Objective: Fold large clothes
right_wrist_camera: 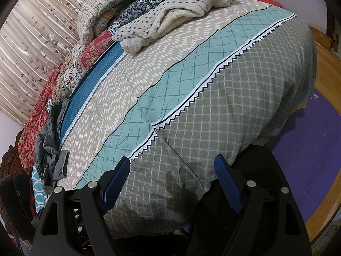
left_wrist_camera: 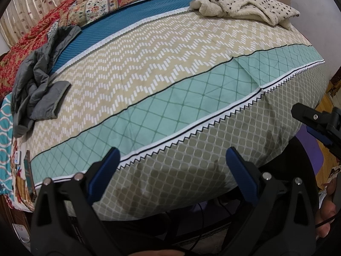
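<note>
Left gripper [left_wrist_camera: 172,166]: jaws stood apart, nothing between them, poised over the near edge of the bed [left_wrist_camera: 191,111], above the grey-checked band of the sheet. No cloth touched.

Right gripper [right_wrist_camera: 172,175]: jaws likewise apart and empty in its own view, hanging over the same near edge, further toward the bed's corner. In the left view it showed only as a black bracket at the right border, so little could be read from there.

Bed: spread with a striped sheet, its middle bare. No folded garment lay on it.

Grey jacket [left_wrist_camera: 38,81]: crumpled in a heap at the left side of the bed, sleeves tangled, one cuff flopped onto the sheet. Unfolded. Well apart from both grippers.

Spotted fleece [left_wrist_camera: 243,6]: bunched at the far side of the bed, its cream lining turned out in places. Unfolded; what sort of garment it was, possibly a robe or a blanket, could not be told from that distance.

Quilts [left_wrist_camera: 89,8]: piled along the far left, beyond the jacket.

Progress: none visible. Neither large piece had been spread, smoothed or folded; judged to be at the very start, with a first garment yet to be picked and laid flat on the open middle.
</note>
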`<state>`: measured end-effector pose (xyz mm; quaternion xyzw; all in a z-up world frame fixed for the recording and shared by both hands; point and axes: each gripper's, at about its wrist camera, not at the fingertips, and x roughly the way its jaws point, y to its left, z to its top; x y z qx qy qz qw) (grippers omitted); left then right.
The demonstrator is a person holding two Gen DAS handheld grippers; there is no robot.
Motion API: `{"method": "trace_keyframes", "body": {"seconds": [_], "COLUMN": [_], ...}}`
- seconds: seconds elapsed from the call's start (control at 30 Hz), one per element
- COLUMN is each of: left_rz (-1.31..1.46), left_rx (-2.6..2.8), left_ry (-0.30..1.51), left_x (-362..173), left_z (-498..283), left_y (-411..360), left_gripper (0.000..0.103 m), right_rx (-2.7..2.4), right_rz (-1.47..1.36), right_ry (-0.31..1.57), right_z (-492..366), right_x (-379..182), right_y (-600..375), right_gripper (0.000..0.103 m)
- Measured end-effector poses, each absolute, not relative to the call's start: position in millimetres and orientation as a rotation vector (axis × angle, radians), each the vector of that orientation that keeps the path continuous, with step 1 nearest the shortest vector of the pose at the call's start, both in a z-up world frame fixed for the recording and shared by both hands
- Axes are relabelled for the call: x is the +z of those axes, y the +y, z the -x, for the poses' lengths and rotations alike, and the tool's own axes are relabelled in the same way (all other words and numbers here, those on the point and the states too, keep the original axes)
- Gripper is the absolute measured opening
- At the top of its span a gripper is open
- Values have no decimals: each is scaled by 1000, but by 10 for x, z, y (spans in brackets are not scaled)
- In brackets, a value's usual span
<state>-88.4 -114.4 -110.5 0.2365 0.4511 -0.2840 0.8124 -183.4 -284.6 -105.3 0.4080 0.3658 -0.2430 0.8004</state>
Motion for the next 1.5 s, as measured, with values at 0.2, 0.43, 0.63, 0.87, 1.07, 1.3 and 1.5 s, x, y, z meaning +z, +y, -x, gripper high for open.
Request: {"method": "trace_keyframes", "body": {"seconds": [0.2,0.43,0.63,0.87,1.07,1.3,1.5], "left_rz": [-506,-506,-505,-504,-505,-505,-502], "left_rx": [-606,-607,-605,-605,-606,-606,-614], "left_ry": [964,964,964,966,966,965,952], "left_x": [-1108,-1106,-1102,-1103,-1114,-1107,-1093], "left_z": [886,885,884,884,878,873,874], "left_y": [-1142,-1144,-1151,-1150,-1142,-1148,-1098], "left_gripper": [96,96,96,96,96,96,96], "right_rx": [-520,-521,-521,-520,-518,-518,-517], "right_rz": [-875,-876,-876,-877,-878,-878,-877], "right_ry": [786,785,786,788,791,791,792], "right_z": [1839,1832,1831,1831,1827,1833,1831], "right_x": [-1058,-1049,-1047,-1065,-1079,-1083,-1080], "right_y": [-2834,-2851,-2854,-2838,-2835,-2819,-2830], "right_gripper": [21,21,21,21,21,21,21]}}
